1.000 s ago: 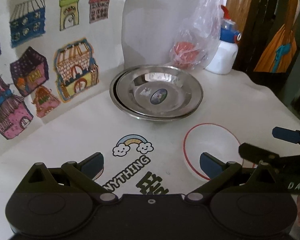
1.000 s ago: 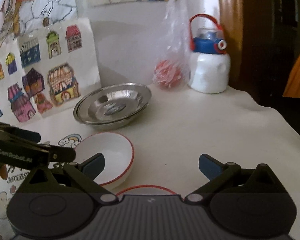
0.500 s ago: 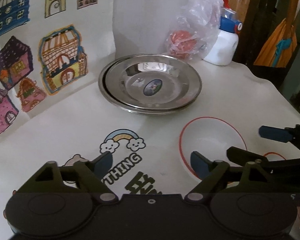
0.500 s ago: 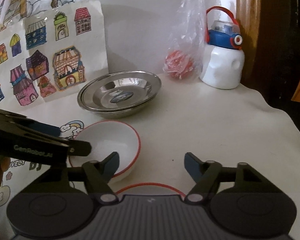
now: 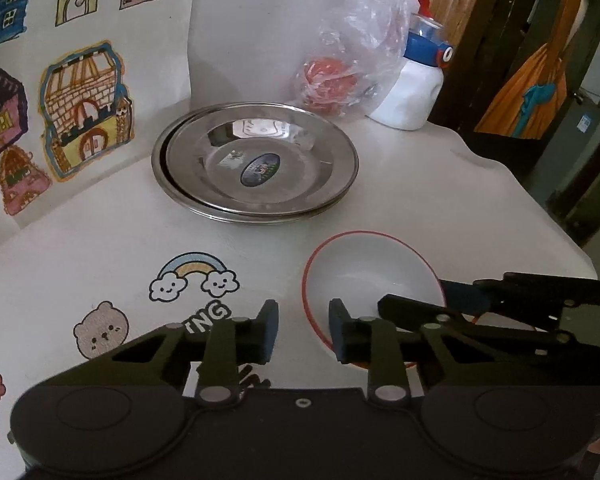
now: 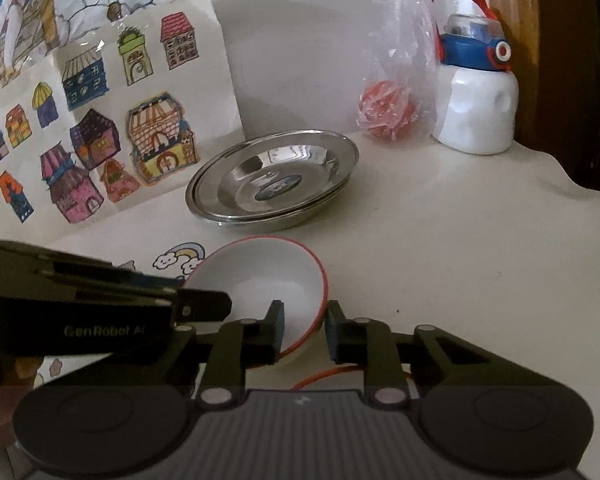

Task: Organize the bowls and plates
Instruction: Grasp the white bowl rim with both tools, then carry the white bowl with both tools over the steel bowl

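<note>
Both tools are closing on the white bowl (image 5: 370,276). The left tool (image 5: 303,332) has its nine o'clock rim between its jaws, the right tool (image 6: 303,330) its four o'clock rim.

You are seeing "GenRobot AI" in pale letters on the left gripper (image 6: 204,308), just left of the white bowl (image 6: 260,284). The tablecloth (image 5: 112,264) is showing "TNG", also left of the bowl. The plate sticker is staying unreadable.
</note>
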The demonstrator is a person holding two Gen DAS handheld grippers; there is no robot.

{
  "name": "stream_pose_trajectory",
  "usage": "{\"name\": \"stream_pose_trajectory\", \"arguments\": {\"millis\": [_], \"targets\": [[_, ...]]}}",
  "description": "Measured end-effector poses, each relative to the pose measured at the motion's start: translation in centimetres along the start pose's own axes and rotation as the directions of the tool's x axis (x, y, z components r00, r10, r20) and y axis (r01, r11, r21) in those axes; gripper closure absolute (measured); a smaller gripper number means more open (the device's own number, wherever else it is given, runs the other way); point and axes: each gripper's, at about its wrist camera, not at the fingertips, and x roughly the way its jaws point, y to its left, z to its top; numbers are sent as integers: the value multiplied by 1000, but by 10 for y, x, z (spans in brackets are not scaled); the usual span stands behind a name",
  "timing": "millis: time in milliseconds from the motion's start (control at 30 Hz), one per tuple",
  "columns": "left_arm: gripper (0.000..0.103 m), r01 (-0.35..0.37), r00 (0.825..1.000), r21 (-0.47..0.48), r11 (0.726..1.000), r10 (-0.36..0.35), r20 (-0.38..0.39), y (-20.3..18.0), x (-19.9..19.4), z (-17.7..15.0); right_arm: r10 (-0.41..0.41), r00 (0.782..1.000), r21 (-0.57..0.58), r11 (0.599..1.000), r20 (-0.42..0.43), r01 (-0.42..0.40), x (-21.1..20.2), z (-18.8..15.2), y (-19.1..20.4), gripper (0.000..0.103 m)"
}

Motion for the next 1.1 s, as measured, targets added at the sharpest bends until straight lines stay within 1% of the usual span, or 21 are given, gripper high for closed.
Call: {"name": "stream_pose_trajectory", "arguments": {"millis": [100, 200, 267, 333, 433, 667, 800, 967, 1100], "targets": [[86, 19, 1000, 10, 1000, -19, -7, -2, 0, -1, -1, 1000, 31, 1000, 3, 1, -1, 1, -1, 86], [87, 0, 1000, 15, 1000, 0, -5, -4, 0, -2, -7, 1000, 57, 998, 8, 7, -2, 0, -1, 90], [90, 2, 1000, -13, 1000, -2, -5, -2, 0, -2, -15, 1000, 69, 998, 14, 14, -4, 1, 1, 94], [91, 0, 1000, -40, 999, -1, -9, 0, -3, -1, -17, 1000, 74, 997, 27, 15, -9, 1, 3, 95], [91, -8, 1000, -54, 999, 9, 17, 0, -11, -2, -17, 999, 77, 997, 48, 13, -19, 4, 8, 95], [91, -8, 994, -40, 999, 12, 110, -6, -55, 0, -12, 994, 67, 998, 108, 5, -54, 9, 29, 95], [91, -5, 989, -37, 999, 11, 148, -9, -84, -6, -2, 990, 54, 999, 138, -5, -79, 8, 48, 95], [91, 0, 984, -43, 999, 8, 177, -4, -122, -18, 23, 987, 38, 999, 157, -29, -109, 2, 75, 95], [91, 6, 982, -60, 998, 6, 187, 5, -154, -35, 50, 986, 17, 998, 157, -53, -130, -11, 102, 95]]}}
